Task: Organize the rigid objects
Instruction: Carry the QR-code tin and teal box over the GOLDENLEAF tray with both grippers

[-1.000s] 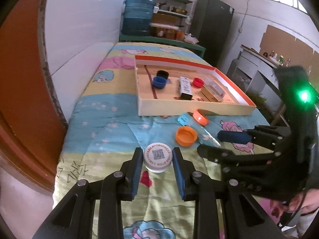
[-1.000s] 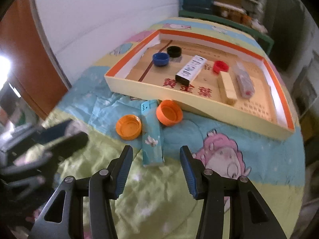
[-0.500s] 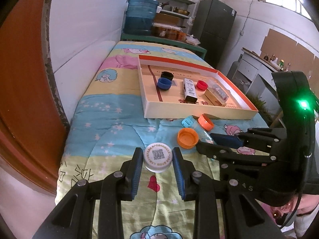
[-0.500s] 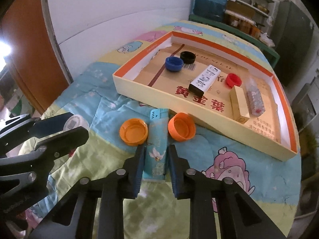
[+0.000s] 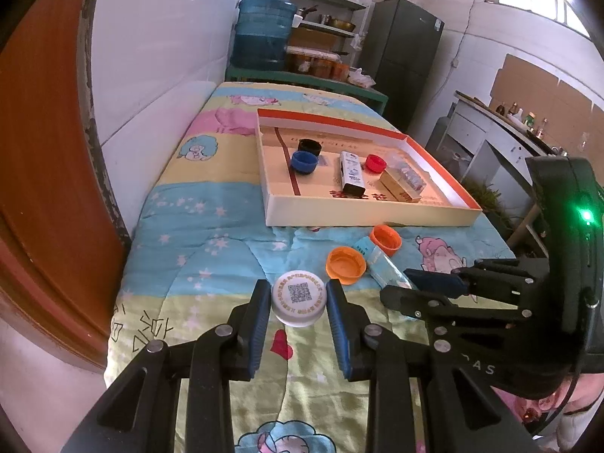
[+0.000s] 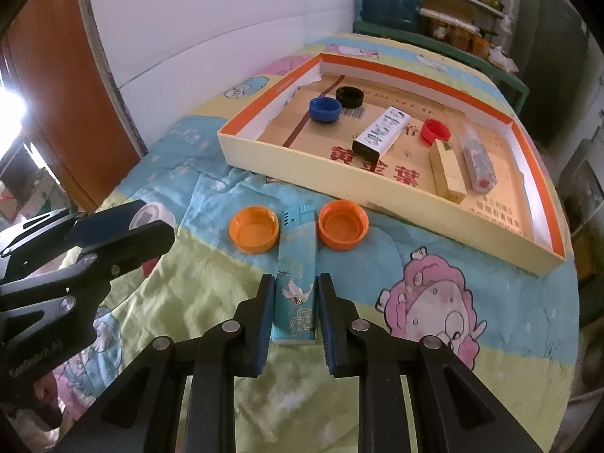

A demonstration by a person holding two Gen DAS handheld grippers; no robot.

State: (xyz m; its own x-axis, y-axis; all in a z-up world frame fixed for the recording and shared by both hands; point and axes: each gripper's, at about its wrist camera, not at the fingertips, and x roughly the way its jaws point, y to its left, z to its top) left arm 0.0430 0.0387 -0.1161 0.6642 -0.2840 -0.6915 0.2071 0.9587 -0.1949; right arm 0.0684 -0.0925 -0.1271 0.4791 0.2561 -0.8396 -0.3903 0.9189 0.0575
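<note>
1. My right gripper point(image 6: 294, 302) has just gone from standing wide around the teal lighter point(image 6: 296, 283) to pinching it; a second ago the pads were well apart on either side, now both press on the lighter's long sides near its lower end, so I count it as held.
2. The lighter lies flat on the quilt point(image 6: 434, 283), running straight ahead from the right claw; its top end sits between the two orange caps, one just ahead and to the left point(image 6: 253, 229), the other just ahead and to the right point(image 6: 342, 224).
3. My left gripper point(image 5: 298, 302) has not changed; it is narrowed on the white cap point(image 5: 299, 297) with the printed code, pads on both sides of its rim, as it was a second ago.
4. The box tray point(image 5: 362, 219) stands beyond both claws, further ahead on the quilt; inside are a blue cap point(image 6: 324, 109), a black cap point(image 6: 350, 97), a red cap point(image 6: 436, 131) and three small boxes.
5. My reading: both hands are now loaded, so the picking step is finished and the carry into the tray comes next; the orange caps would still be left outside.
6. One risk: the lighter is gripped near one end, so it may droop or swivel on lifting, and it lies close beside both orange caps.
</note>
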